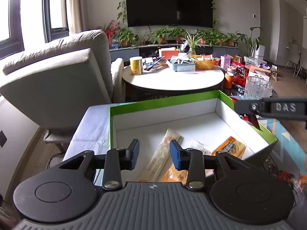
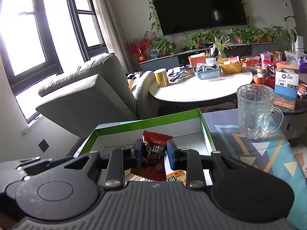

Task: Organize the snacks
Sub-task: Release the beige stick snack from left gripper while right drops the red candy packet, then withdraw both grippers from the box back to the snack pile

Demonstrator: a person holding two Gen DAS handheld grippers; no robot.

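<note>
A green-rimmed box [image 1: 165, 100] with a white inside lies in front of me. On its floor are a long beige packet [image 1: 170, 138], a small white packet [image 1: 199, 145] and an orange packet [image 1: 229, 146]. My left gripper [image 1: 154, 147] hangs open over the box's near side, nothing between its blue pads. My right gripper [image 2: 154, 149] is shut on a dark red snack packet [image 2: 156, 136], held upright above the box [image 2: 149, 121]. In the left wrist view its finger [image 1: 268, 107] reaches in from the right, with the red packet [image 1: 253, 120] hanging below it.
A clear glass mug [image 2: 255, 111] stands on the patterned mat [image 2: 259, 153] right of the box. Beyond are a round white table [image 2: 201, 94] crowded with baskets and tins, and a grey armchair [image 2: 86, 95] to the left. A white cloth [image 1: 92, 126] lies left of the box.
</note>
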